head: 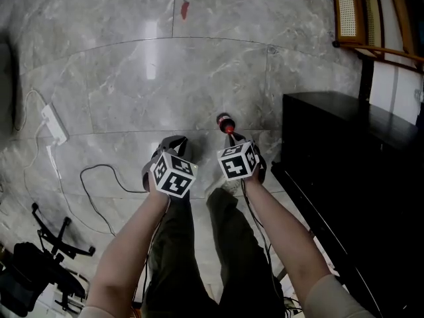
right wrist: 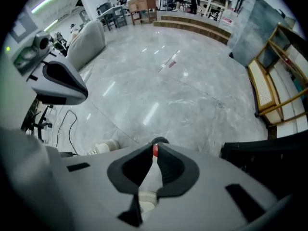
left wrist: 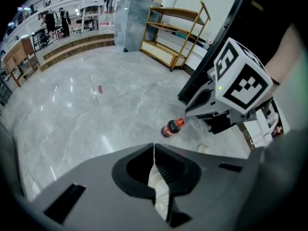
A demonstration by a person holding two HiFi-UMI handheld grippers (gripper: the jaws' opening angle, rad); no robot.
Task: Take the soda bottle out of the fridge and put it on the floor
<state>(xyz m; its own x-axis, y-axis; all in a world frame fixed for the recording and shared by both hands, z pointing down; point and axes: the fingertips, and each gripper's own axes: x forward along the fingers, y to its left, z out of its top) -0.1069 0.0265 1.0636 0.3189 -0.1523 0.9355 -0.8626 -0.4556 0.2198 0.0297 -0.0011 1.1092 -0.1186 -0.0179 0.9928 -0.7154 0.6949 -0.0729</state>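
**Item:** soda bottle point(head: 226, 122). Small, dark contents, red cap, red label band on the body.

**Location:** on the grey marble floor point(head: 132, 78), just ahead of the right tongs point(right wrist: 154, 152) and apart from them. It lies beside a dark cabinet point(head: 351, 177) (possibly the fridge; I cannot tell). It appears to stand upright, cap uppermost.

**Tongs:** the right pair points down with its jaws drawn together on nothing; the red cap shows only beyond the tips. The left tongs point(left wrist: 154, 150) are likewise closed and empty, off to the side of the bottle.

**Step in hand:** judged to be the end of the placing, since the bottle is already set down and free of both grippers.

**Next move calls for:** lifting both hands straight away, without brushing the cap (a narrow upright bottle tips easily on polished stone).
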